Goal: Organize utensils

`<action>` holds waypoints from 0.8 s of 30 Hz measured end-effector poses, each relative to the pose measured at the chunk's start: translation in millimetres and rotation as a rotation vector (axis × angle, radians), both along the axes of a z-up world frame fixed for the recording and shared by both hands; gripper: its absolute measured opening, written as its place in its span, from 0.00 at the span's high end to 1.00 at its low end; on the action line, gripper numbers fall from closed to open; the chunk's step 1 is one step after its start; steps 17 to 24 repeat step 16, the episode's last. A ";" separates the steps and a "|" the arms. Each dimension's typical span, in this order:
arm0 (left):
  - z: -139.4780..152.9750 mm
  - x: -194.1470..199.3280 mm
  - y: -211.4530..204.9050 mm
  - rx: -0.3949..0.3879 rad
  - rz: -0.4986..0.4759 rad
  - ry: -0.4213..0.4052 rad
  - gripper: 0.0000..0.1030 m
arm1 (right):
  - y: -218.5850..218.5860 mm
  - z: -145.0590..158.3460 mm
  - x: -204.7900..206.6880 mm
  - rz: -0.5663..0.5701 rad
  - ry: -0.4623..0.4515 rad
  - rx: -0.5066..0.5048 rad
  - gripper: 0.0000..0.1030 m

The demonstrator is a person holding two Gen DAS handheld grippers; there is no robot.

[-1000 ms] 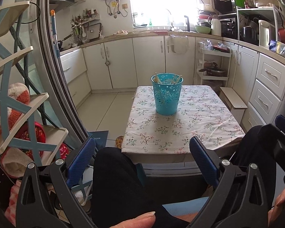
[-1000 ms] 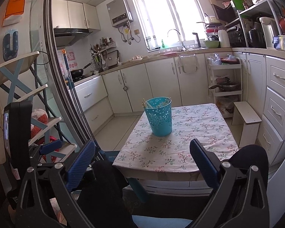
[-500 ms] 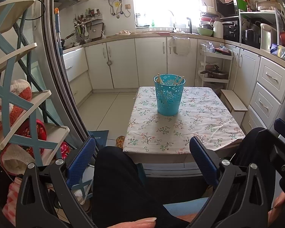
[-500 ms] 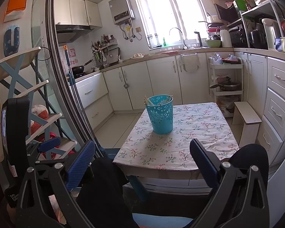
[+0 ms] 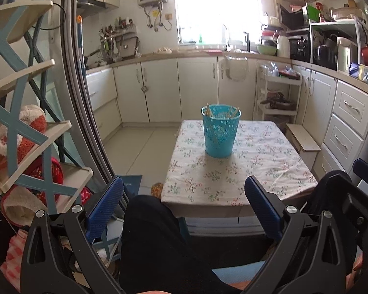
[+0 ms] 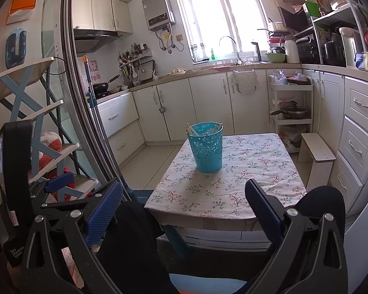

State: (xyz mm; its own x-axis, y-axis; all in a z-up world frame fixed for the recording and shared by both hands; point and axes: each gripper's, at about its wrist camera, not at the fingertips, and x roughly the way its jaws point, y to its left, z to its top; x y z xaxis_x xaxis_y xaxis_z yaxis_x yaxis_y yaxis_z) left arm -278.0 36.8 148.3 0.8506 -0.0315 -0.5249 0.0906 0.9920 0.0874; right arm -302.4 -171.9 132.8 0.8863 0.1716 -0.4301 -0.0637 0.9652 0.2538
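1. A white-cabinet kitchen lies ahead, with a small table (image 5: 233, 171) under a floral cloth set beyond both pairs of fingers.
2. The teal perforated holder (image 5: 220, 132) stands upright on the table's far half, well ahead of the fingers, with several chopsticks (image 6: 190, 129) leaning inside it; no utensil shows loose on the cloth.
3. The left gripper (image 5: 184, 210) has its blue fingers spread wide and empty, held low over the person's dark-clothed knees, short of the table's near edge.
4. The right gripper (image 6: 184, 208) likewise has its fingers spread, holding nothing, level and aimed at the holder.
5. Judging by this, the sorting looks done or not begun; any next move calls for a long forward reach to the holder.
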 end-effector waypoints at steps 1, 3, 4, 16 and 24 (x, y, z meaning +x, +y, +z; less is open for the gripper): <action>0.4 -1.6 -1.1 0.003 -0.001 -0.008 0.07 | -1.3 0.1 -0.3 0.001 0.000 0.002 0.07; 0.8 -4.4 -2.8 0.005 0.004 -0.022 0.07 | -4.8 0.5 -1.1 0.002 -0.002 0.005 0.07; 0.2 -4.8 -4.0 0.008 0.007 -0.023 0.07 | -5.9 0.7 -0.8 0.002 -0.002 0.005 0.07; -10.9 8.0 -15.1 -0.013 -0.022 0.078 0.07 | -27.0 0.6 -3.6 -0.018 -0.016 0.041 0.07; -10.9 8.0 -15.1 -0.013 -0.022 0.078 0.07 | -27.0 0.6 -3.6 -0.018 -0.016 0.041 0.07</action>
